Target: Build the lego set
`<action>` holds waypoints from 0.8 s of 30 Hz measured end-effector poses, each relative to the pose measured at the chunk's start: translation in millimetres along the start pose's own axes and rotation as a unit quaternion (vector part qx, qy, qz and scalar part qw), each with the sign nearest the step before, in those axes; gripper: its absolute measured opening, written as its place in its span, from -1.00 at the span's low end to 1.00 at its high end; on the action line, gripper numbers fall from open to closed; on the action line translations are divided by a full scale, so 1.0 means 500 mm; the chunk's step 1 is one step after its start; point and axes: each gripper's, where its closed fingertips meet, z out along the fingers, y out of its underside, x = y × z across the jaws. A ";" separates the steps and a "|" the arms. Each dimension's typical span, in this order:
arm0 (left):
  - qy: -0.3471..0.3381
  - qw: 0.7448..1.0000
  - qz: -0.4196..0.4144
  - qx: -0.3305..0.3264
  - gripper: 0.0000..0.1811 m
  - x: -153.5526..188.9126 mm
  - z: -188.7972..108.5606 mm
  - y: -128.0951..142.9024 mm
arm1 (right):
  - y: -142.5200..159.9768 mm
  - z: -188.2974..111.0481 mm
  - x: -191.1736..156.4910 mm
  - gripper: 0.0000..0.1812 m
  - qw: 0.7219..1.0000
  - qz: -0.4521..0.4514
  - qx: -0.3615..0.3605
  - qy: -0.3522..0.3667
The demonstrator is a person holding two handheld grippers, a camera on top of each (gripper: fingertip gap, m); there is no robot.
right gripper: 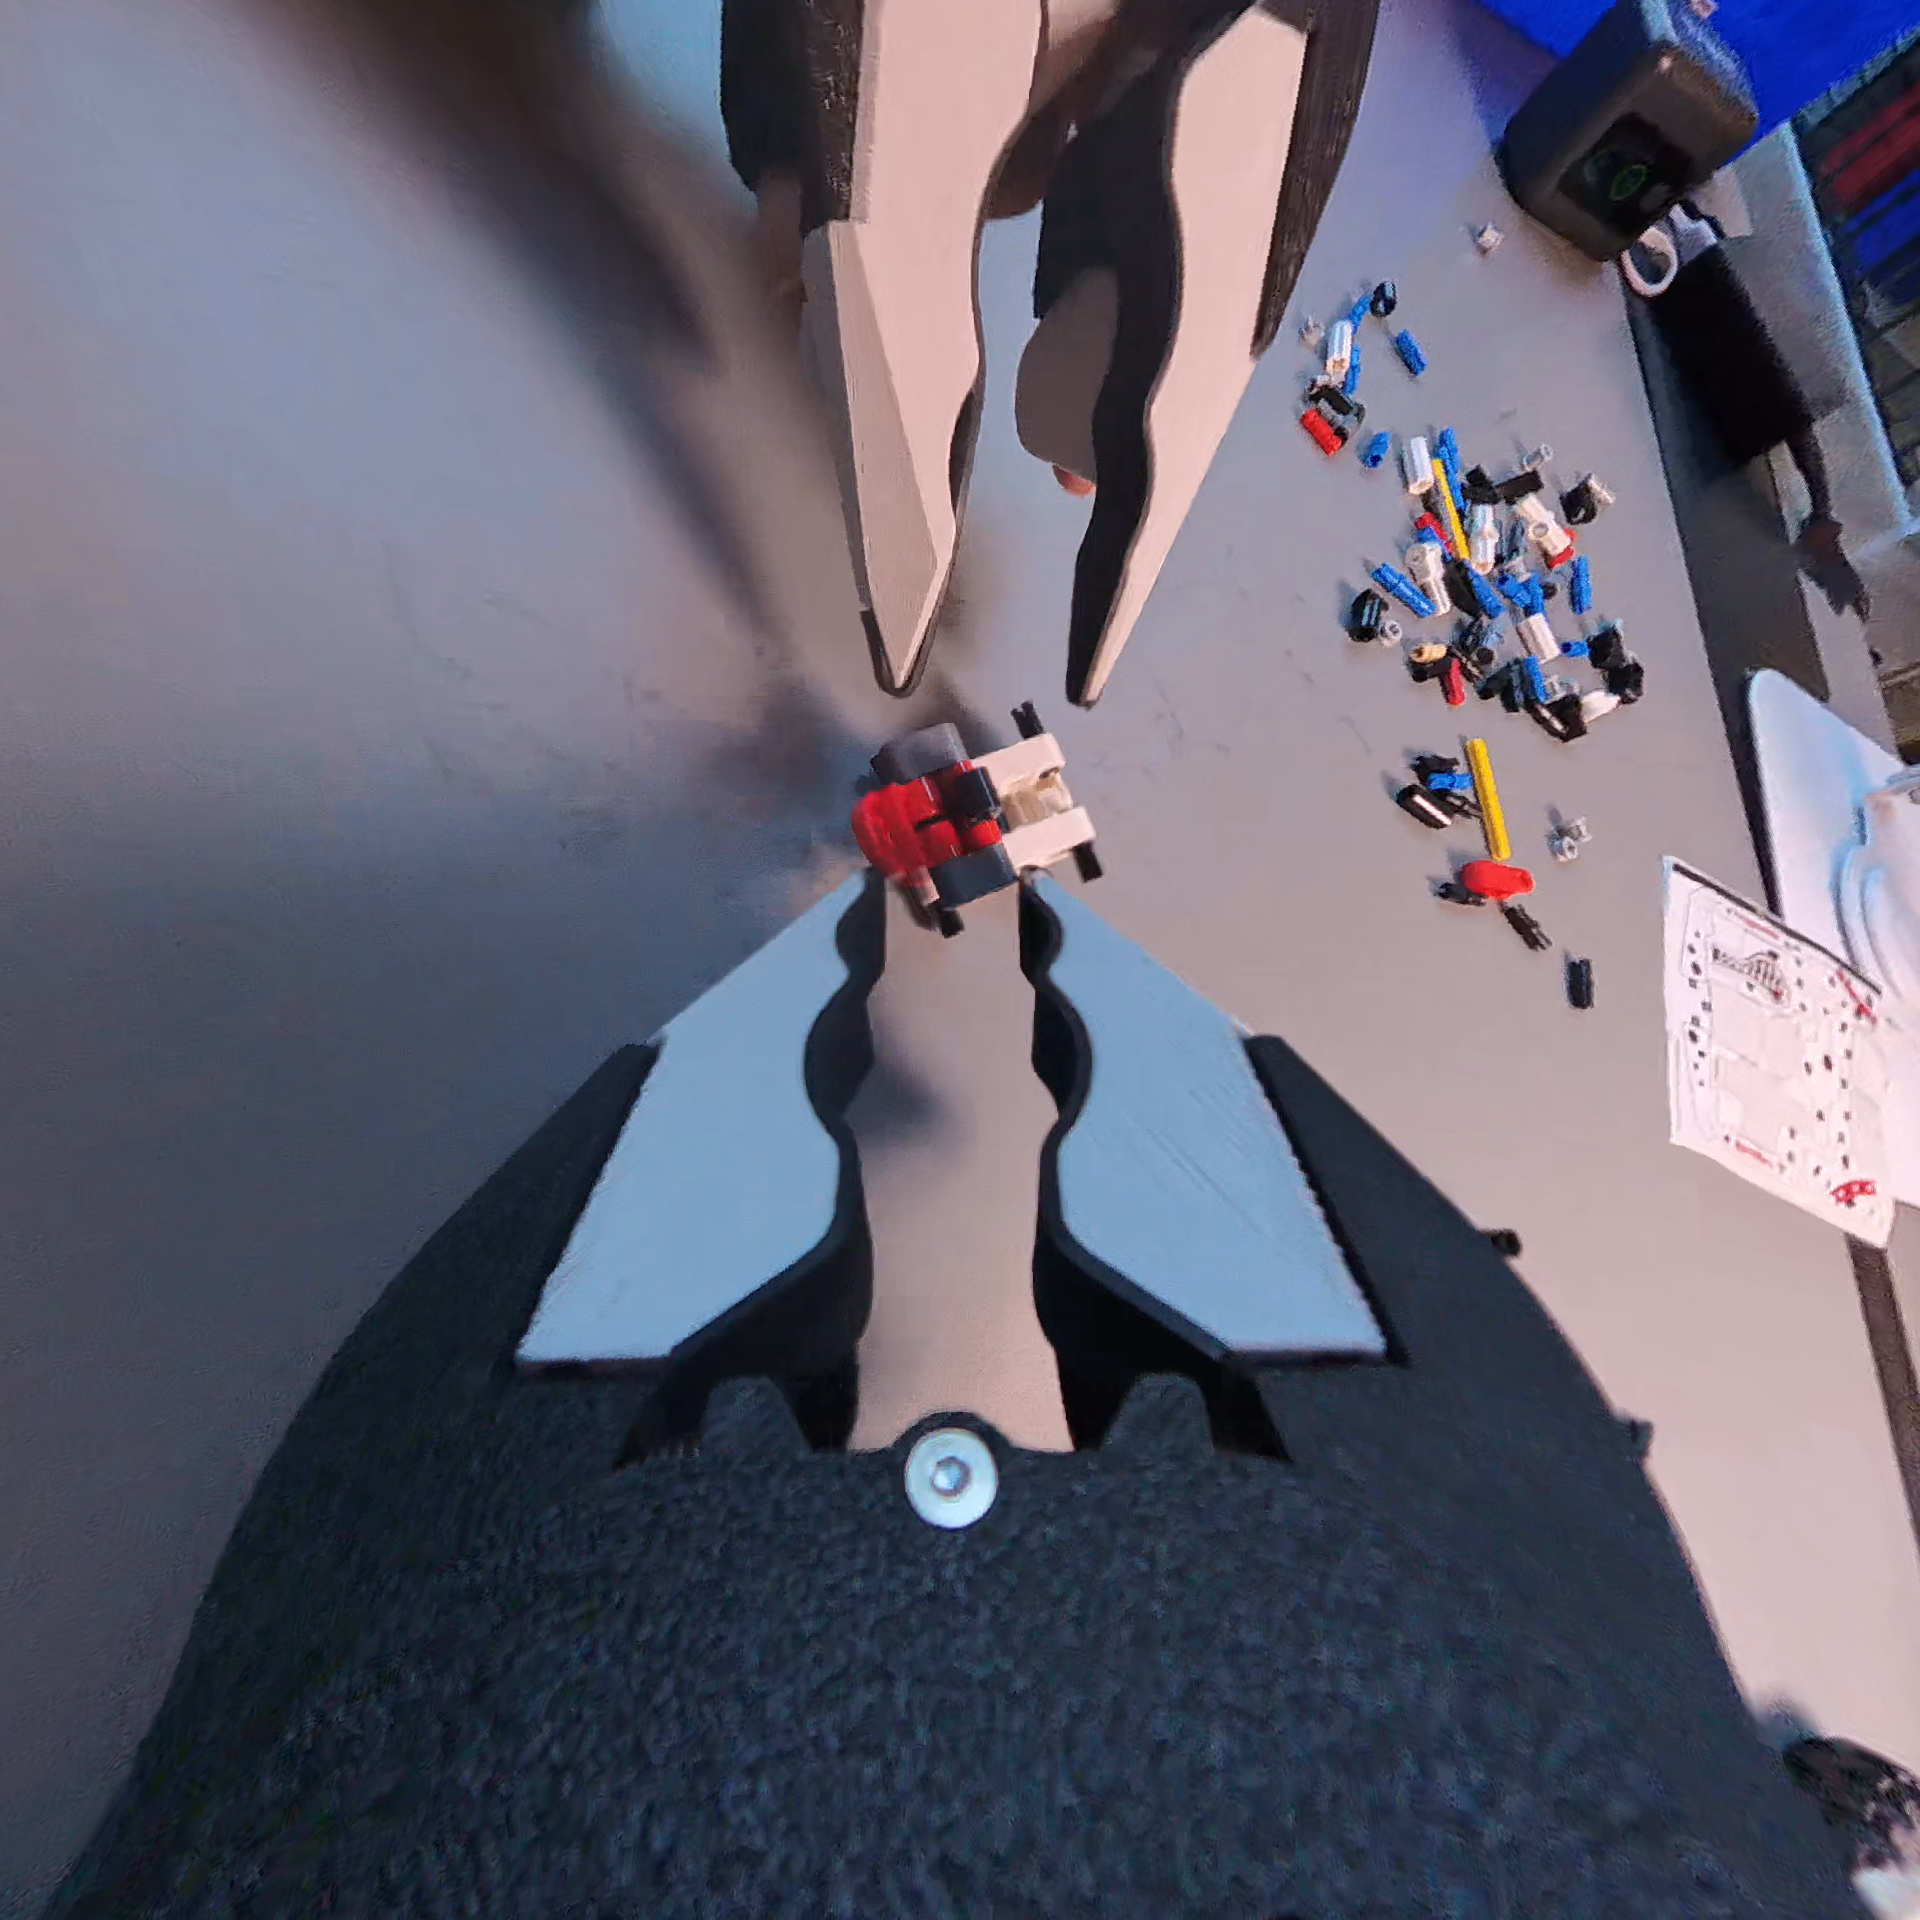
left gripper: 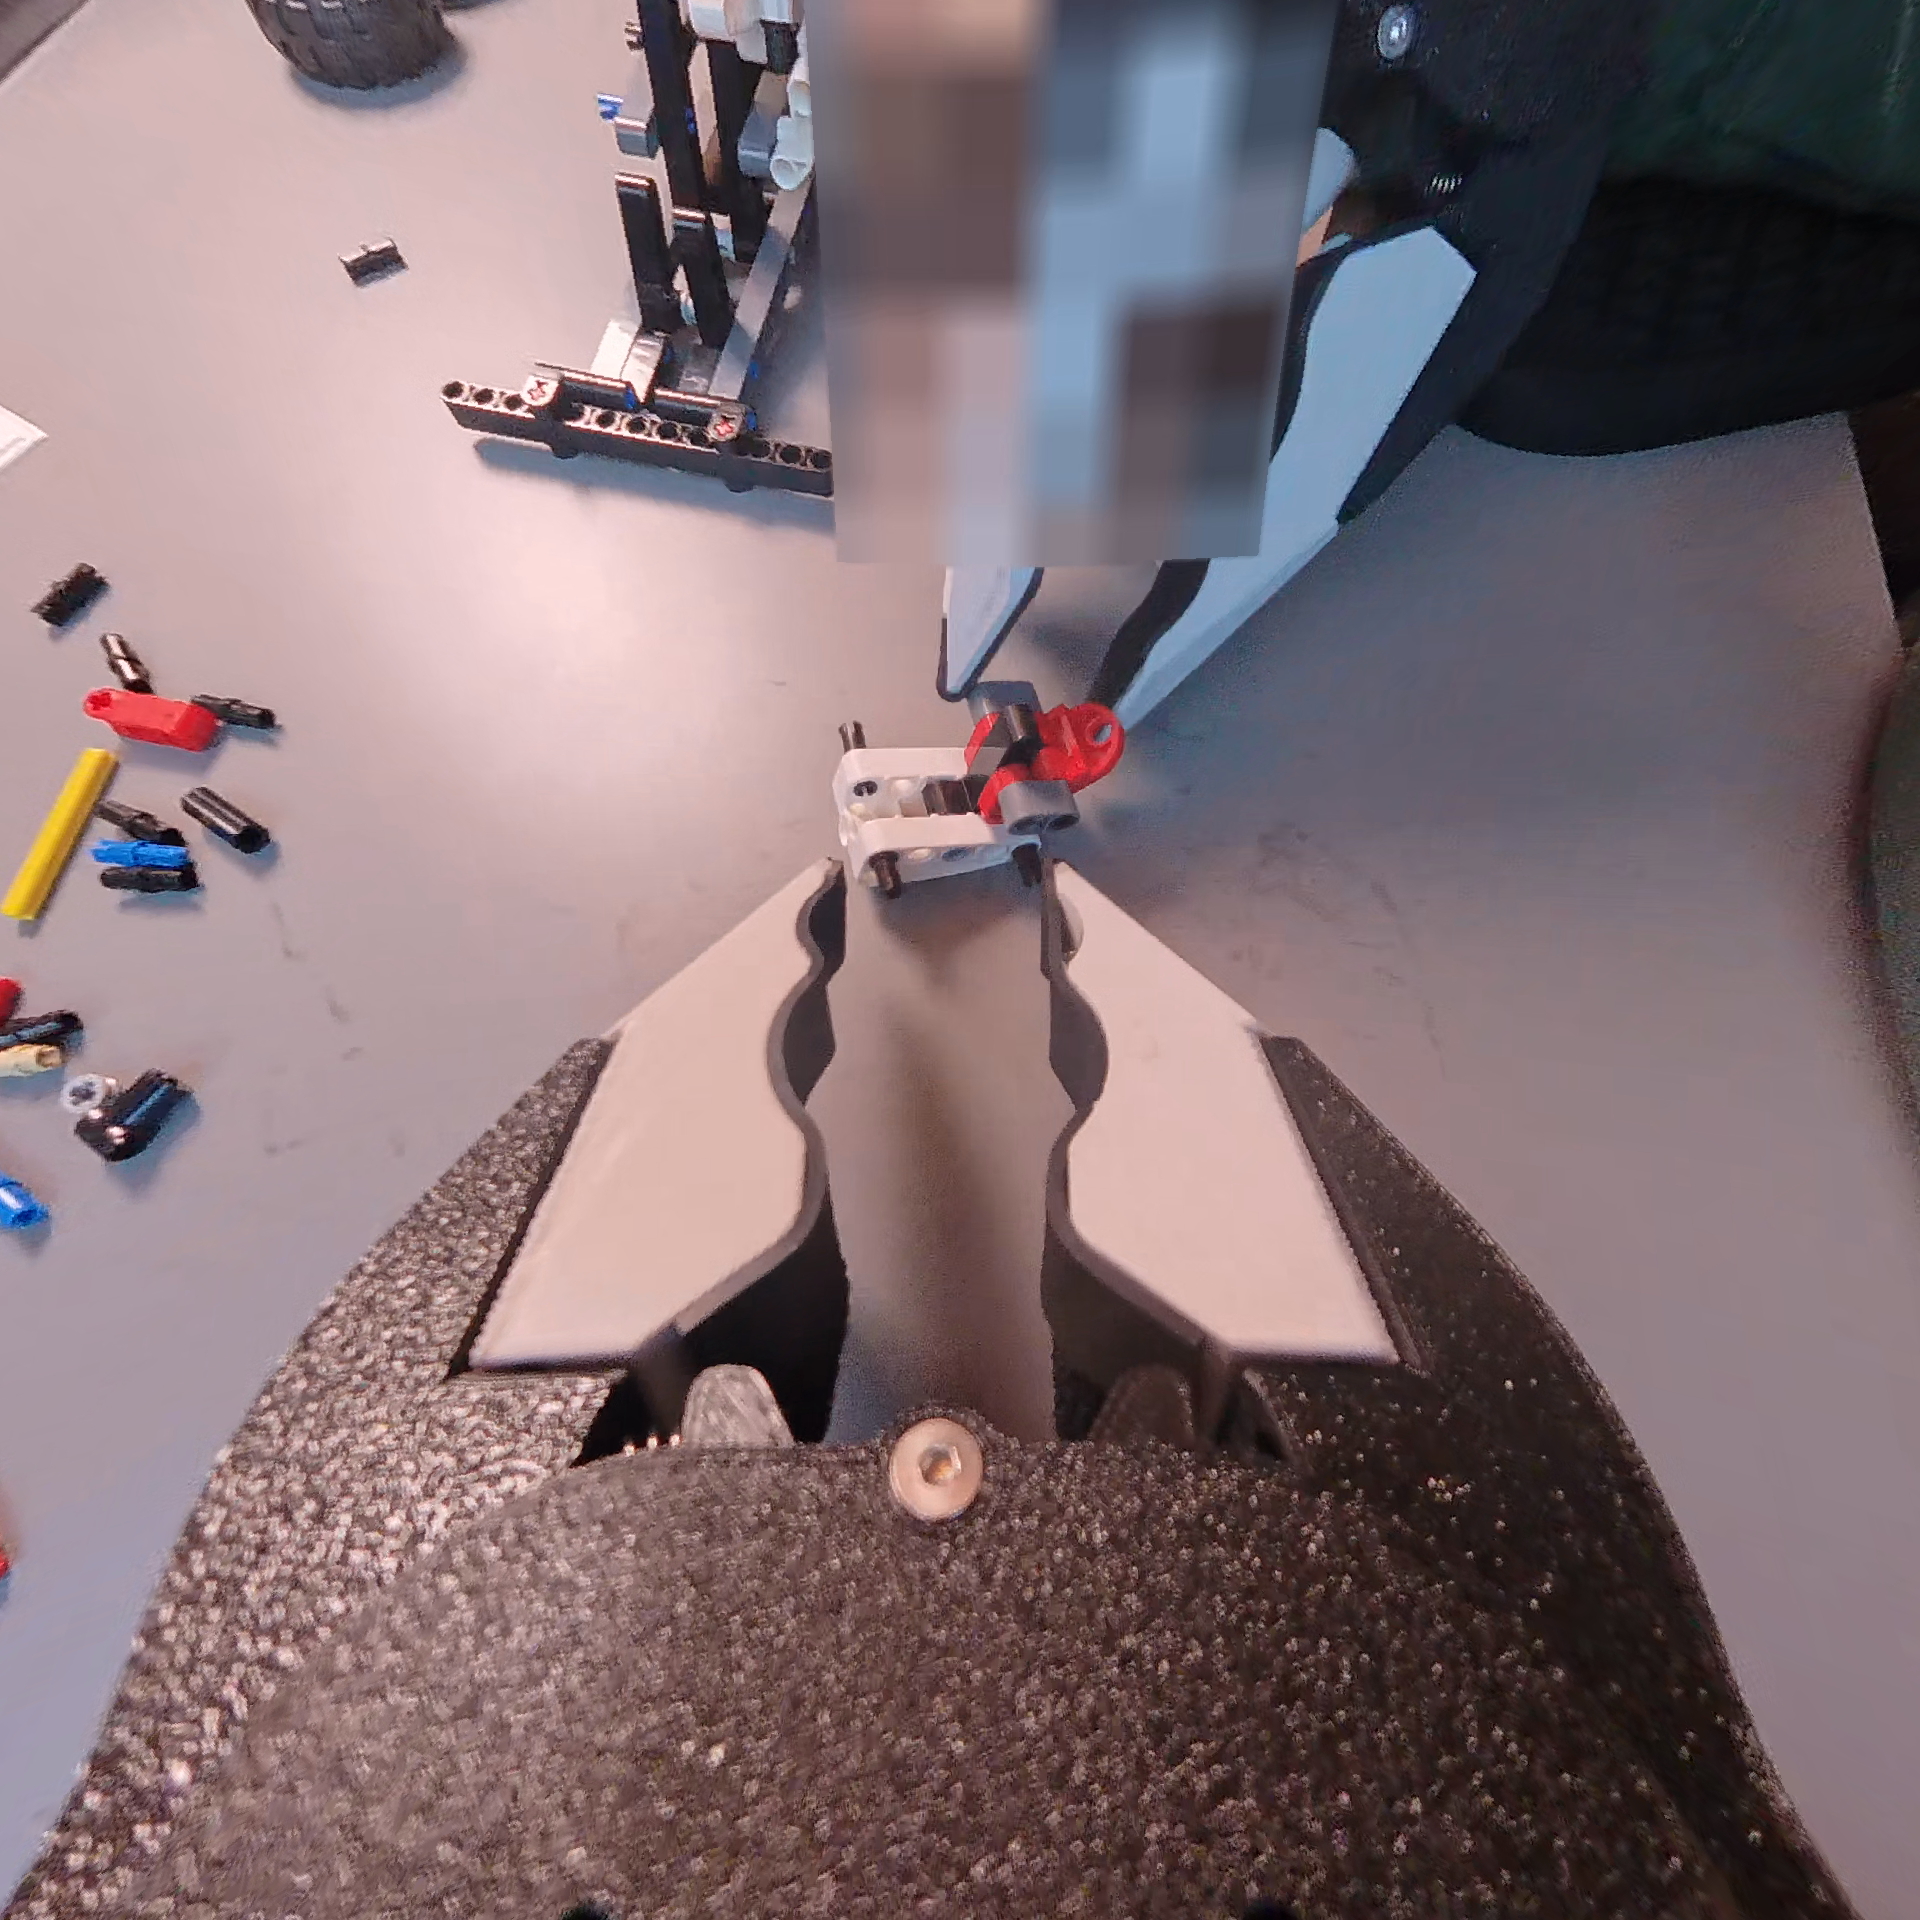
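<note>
A small assembly (left gripper: 961,805) of white, grey and red Technic parts with black pins sits between the two grippers, low over the grey table (left gripper: 520,623). My right gripper (right gripper: 948,883) has its tips closed on the red and grey end of the assembly (right gripper: 961,821). In the left wrist view it (left gripper: 1039,704) comes down from the top. My left gripper (left gripper: 940,871) is open, its tips level with the white end and on either side of it, not gripping. In the right wrist view it (right gripper: 989,691) hangs just beyond the assembly.
A larger black and grey build (left gripper: 675,343) stands at the back left with a tyre (left gripper: 353,42) behind it. Loose pins and a yellow axle (left gripper: 57,831) lie to the left. Several small parts (right gripper: 1486,561), an instruction sheet (right gripper: 1766,1049) and a black device (right gripper: 1631,135) are also there. Some 4 cm of space lies between my two pairs of fingers. My left tips are roughly 15 cm from the yellow axle (left gripper: 57,831). The right camera catches it too, in the right wrist view (right gripper: 1488,791).
</note>
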 end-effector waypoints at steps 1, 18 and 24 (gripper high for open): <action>0.009 1.000 -0.004 -0.004 -0.60 0.004 0.002 0.002 | -0.009 -0.004 0.002 -0.76 1.000 -0.002 0.011 -0.004; 0.039 0.999 0.007 -0.001 -0.66 0.043 -0.004 -0.001 | -0.017 -0.029 0.019 -0.85 0.945 0.274 0.063 -0.167; 0.032 0.999 0.009 -0.004 -0.66 0.042 0.003 -0.001 | -0.005 -0.031 0.024 -0.85 0.923 0.336 0.055 -0.179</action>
